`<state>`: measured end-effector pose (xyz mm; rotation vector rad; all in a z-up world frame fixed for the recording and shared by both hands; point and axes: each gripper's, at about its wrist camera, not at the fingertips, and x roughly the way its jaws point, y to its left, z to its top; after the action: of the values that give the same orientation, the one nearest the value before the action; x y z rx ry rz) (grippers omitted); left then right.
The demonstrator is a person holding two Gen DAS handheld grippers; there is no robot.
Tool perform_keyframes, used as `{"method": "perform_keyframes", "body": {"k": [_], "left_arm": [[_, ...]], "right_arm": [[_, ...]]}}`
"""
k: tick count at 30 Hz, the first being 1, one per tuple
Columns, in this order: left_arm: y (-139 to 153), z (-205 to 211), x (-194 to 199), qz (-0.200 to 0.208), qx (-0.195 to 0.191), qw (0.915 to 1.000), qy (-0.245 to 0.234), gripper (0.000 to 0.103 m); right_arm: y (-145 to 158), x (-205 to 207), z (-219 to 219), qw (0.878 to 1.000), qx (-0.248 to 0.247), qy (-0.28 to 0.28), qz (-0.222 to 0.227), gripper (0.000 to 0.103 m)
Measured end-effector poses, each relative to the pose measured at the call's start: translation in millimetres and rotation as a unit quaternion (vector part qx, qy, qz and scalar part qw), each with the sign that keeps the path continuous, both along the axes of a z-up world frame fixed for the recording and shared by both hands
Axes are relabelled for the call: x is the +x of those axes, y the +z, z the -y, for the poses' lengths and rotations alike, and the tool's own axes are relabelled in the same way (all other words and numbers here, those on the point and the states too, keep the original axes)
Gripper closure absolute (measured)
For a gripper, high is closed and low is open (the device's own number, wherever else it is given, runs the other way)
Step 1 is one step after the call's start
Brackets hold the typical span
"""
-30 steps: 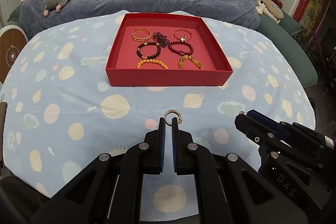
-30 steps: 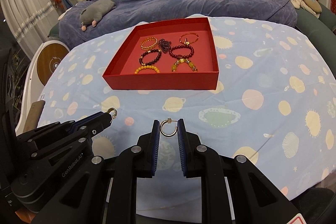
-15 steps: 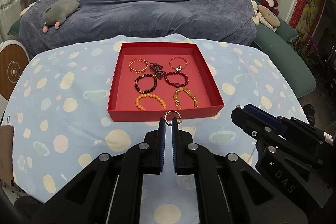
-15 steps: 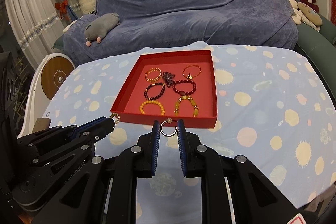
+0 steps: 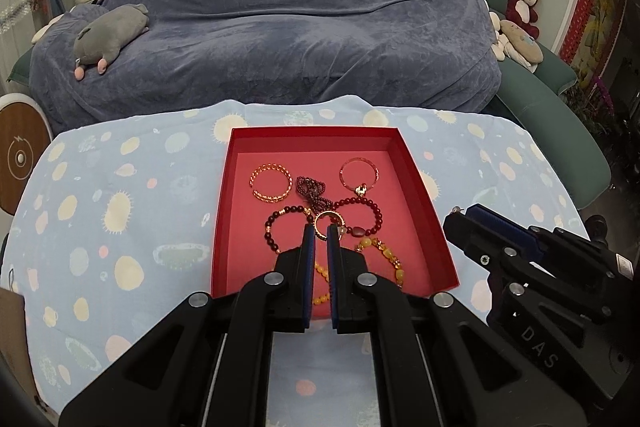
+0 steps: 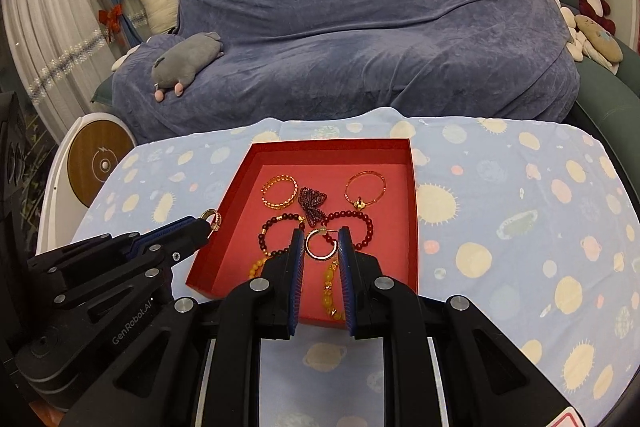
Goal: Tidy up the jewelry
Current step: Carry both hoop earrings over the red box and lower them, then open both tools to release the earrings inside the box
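Left wrist view – each tool pinches a gold hoop, left tool (image 5: 321,231) and right tool (image 6: 320,243), above the red tray (image 5: 436,223)

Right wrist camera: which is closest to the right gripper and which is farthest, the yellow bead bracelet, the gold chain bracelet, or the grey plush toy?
From the right gripper:
1. Yellow bead bracelet, in the red tray's near end, between the fingers.
2. Gold chain bracelet, at the tray's far left.
3. Grey plush toy, on the blue-covered sofa behind the table.
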<state>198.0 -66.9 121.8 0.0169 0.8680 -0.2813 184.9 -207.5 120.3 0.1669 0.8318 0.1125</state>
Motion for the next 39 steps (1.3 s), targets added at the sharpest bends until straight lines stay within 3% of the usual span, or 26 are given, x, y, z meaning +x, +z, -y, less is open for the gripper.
{"method": "perform_keyframes", "body": {"k": [17,39], "left_arm": [[-58.1,16.9,79.8,-0.037,0.025,0.999,0.003,0.097],[-91.6,15.8,105.3,-0.06,0.029,0.9977,0.014,0.097]], "right_arm": [[-58.8,84.2,6.4,0.999,-0.002,-0.006,-0.045,0.087],[-93.5,106.5,4.4,0.997,-0.015,-0.004,-0.074,0.087]]}}
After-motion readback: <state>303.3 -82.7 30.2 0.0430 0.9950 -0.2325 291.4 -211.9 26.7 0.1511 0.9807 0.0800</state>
